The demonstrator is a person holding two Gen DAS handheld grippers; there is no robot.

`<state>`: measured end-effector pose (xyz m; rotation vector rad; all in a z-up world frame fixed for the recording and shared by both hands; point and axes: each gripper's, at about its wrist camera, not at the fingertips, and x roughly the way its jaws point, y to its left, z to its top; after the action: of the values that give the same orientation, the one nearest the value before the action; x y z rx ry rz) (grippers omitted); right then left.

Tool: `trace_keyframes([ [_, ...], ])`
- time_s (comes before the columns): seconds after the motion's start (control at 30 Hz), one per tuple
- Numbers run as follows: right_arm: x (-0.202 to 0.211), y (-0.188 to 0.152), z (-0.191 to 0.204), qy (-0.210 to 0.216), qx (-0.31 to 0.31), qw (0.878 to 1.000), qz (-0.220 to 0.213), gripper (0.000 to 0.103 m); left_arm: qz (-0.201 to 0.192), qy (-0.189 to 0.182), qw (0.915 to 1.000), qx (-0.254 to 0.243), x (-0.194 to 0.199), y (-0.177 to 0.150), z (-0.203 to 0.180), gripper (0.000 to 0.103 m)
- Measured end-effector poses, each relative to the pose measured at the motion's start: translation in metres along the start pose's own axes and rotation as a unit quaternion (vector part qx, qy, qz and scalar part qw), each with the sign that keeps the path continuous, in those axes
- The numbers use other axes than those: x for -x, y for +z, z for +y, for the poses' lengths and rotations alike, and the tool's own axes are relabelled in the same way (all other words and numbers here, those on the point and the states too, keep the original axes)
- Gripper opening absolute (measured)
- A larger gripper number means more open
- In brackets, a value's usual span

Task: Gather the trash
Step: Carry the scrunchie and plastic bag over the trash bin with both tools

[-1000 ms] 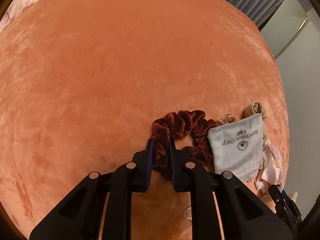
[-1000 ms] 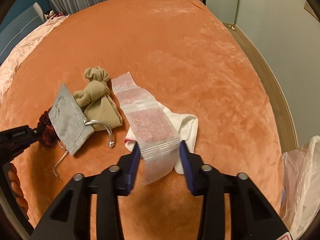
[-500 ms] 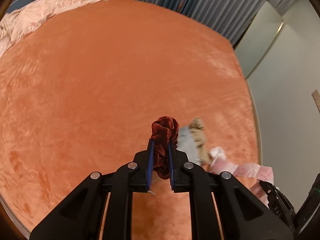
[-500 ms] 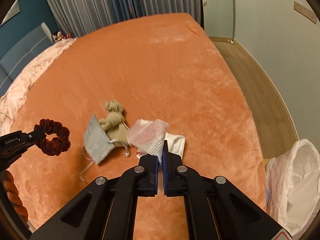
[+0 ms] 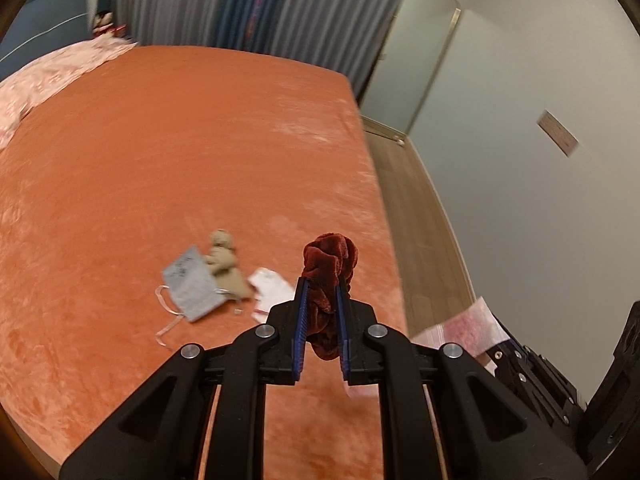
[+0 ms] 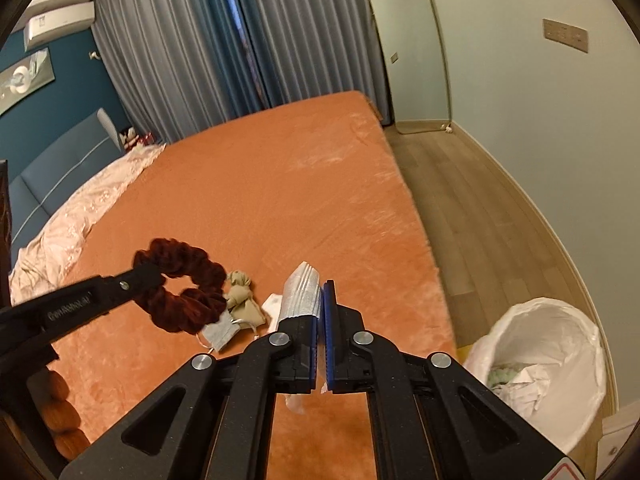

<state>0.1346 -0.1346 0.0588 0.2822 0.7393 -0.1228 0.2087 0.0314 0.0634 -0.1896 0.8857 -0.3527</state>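
Observation:
My left gripper (image 5: 321,292) is shut on a dark red velvet scrunchie (image 5: 330,264) and holds it above the orange bed; the scrunchie also shows in the right wrist view (image 6: 180,296). My right gripper (image 6: 321,300) is shut on a clear zip bag (image 6: 302,294), which also shows at the lower right of the left wrist view (image 5: 464,326). On the bed lie a grey drawstring pouch (image 5: 192,282), a tan cloth pouch (image 5: 226,266) and a white cloth (image 5: 272,286). A bin lined with a white bag (image 6: 548,364) stands on the floor to the right of the bed.
The orange blanket (image 6: 260,200) covers the bed, with a pink quilt (image 6: 72,232) at its far left. Wooden floor (image 6: 480,220) runs along the bed's right side beside a pale wall. Grey curtains (image 6: 240,48) and a leaning mirror (image 6: 408,48) stand at the back.
Both grippers have lifted up and back from the bed, carrying the scrunchie and the zip bag. The right gripper closed on the bag a second ago. The bin has come further into view.

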Motion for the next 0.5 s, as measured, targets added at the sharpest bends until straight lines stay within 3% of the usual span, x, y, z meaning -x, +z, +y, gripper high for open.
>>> trace_keyframes([
  [0.37, 0.069, -0.009, -0.105, -0.050, -0.063, 0.996, -0.040, 0.003, 0.036, -0.059, 0.9932, -0.095, -0.012, -0.047, -0.146, 0.013],
  [0.5, 0.083, -0.015, -0.137, -0.068, -0.084, 0.993, -0.046, 0.003, 0.048, -0.074, 0.9891, -0.117, -0.018, -0.062, -0.181, 0.013],
])
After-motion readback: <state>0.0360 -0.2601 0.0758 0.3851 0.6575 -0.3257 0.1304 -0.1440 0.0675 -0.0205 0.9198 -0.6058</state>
